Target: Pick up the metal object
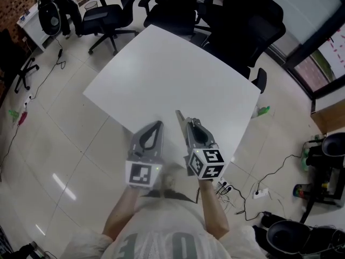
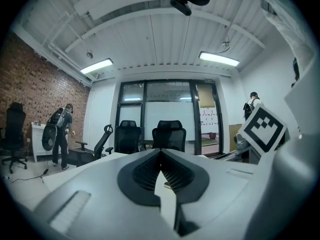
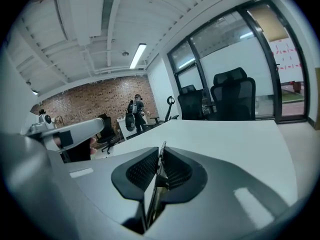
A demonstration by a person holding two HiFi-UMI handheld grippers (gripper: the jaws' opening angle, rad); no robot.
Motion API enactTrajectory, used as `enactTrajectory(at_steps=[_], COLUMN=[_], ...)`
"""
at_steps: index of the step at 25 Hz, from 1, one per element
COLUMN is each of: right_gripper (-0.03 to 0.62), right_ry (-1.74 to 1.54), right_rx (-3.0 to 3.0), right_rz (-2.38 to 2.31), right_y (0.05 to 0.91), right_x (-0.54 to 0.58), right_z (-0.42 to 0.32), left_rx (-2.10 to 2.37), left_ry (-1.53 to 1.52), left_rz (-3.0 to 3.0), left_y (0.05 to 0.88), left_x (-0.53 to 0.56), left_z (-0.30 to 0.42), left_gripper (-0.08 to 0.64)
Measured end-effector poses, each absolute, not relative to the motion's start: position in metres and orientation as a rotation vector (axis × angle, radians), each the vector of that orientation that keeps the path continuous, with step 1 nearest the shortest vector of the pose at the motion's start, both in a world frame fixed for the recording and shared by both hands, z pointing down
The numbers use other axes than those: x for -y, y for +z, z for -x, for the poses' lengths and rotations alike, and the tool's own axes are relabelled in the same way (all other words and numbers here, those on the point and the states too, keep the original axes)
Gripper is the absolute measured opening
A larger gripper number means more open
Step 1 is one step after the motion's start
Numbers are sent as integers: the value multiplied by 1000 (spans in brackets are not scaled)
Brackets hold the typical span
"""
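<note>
A thin flat metal strip [image 1: 180,121] stands on edge between the jaws of my right gripper [image 1: 192,125], and its end juts past the fingertips over the white table [image 1: 178,74]. In the right gripper view the metal strip [image 3: 159,165] is clamped between the ribbed pads, so the right gripper [image 3: 161,150] is shut on it. My left gripper [image 1: 157,124] hangs beside it near the table's front edge. In its own view the left gripper [image 2: 160,152] has its tips together with nothing held.
Black office chairs [image 1: 178,7] crowd the table's far side, with another chair [image 1: 108,15] at the far left. Cables and a power strip [image 1: 260,193] lie on the tiled floor at the right. A person [image 2: 61,134] stands by the brick wall.
</note>
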State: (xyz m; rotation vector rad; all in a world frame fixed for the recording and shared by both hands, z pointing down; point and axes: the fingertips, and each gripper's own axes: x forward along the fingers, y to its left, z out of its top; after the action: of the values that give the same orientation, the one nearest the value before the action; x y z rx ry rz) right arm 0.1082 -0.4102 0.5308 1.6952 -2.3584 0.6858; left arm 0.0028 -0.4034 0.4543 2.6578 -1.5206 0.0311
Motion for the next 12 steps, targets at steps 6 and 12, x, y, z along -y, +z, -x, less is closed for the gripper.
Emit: enactTrajectory(at_steps=[6, 12], right_gripper=[43, 43], right_ry=[642, 608], right_rx=[2424, 2471], right_rz=[-1730, -1757], right_y=[502, 478], right_x=[397, 383], right_z=[-112, -106], left_rx=[1520, 1524], left_ry=[19, 3], left_rz=[-2667, -2668], left_y=[450, 445], left_x=[399, 394], left_z=[-5, 0], left_gripper=[-2, -2])
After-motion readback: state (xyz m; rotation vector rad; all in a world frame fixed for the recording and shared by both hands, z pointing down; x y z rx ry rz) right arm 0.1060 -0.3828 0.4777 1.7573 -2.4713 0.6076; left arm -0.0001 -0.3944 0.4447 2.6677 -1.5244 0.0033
